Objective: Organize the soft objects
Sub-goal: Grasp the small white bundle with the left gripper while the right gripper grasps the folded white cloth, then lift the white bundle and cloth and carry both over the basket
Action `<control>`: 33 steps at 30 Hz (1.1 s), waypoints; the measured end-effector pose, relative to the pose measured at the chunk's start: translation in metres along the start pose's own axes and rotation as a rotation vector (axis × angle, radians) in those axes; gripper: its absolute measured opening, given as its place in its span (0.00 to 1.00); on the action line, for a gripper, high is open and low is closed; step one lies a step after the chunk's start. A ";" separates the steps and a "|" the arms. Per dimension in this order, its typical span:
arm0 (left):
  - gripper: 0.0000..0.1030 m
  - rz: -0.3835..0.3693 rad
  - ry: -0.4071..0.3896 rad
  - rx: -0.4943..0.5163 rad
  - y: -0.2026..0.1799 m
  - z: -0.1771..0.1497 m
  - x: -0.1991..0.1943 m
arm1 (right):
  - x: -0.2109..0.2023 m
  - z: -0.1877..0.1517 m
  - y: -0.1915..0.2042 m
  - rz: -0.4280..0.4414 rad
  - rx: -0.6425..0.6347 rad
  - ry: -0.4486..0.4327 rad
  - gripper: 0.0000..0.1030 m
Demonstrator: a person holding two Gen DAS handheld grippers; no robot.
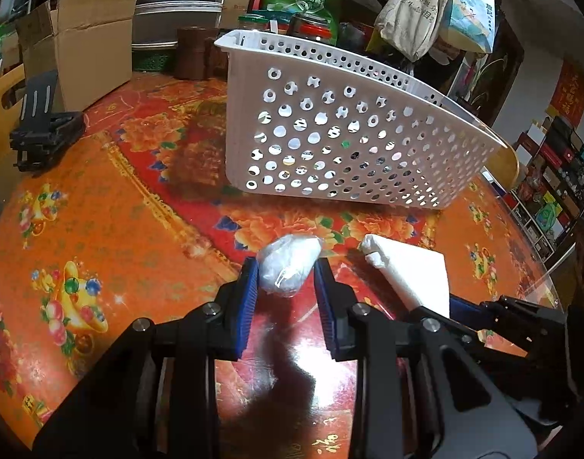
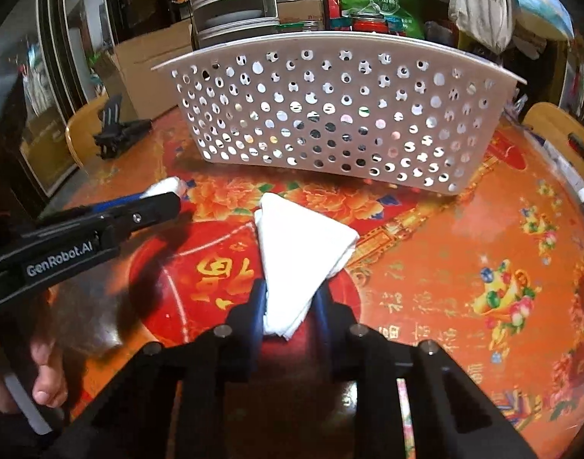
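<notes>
A small white bundle in clear plastic wrap (image 1: 292,256) rests on the table, and the blue pads of my left gripper (image 1: 286,271) press its two sides. To its right lies a folded white cloth (image 1: 410,271). In the right wrist view that cloth (image 2: 299,244) points toward me, its near corner pinched in my right gripper (image 2: 290,294). The left gripper (image 2: 169,199) reaches in from the left there, with the bundle (image 2: 167,187) showing at its tip. A white perforated basket (image 1: 368,145) (image 2: 330,114) stands just behind both objects.
The table has an orange and red floral cover (image 1: 119,210). A black folding stand (image 1: 43,130) and a cardboard box (image 1: 89,42) sit at the far left. Jars (image 1: 311,26) and bags crowd behind the basket. A person's hand (image 2: 43,375) holds the left gripper's handle.
</notes>
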State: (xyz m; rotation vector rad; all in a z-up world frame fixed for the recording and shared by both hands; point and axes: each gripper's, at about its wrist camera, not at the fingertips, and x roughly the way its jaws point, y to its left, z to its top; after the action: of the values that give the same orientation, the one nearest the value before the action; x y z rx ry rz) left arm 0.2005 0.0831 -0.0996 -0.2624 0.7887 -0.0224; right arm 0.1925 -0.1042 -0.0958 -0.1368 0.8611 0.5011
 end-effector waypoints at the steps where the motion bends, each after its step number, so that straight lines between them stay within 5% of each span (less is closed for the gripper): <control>1: 0.27 0.000 0.002 -0.001 0.000 0.000 0.001 | -0.001 -0.001 -0.001 0.014 0.003 -0.002 0.15; 12: 0.27 -0.010 -0.027 0.022 -0.005 -0.001 -0.005 | -0.023 -0.006 -0.013 0.160 0.054 -0.128 0.11; 33: 0.27 -0.003 -0.168 0.134 -0.048 0.005 -0.071 | -0.093 -0.001 -0.034 0.102 0.038 -0.282 0.11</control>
State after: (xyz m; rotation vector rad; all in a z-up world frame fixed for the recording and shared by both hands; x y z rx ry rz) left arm 0.1579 0.0465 -0.0350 -0.1363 0.6171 -0.0548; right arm 0.1569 -0.1689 -0.0290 0.0132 0.6031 0.5834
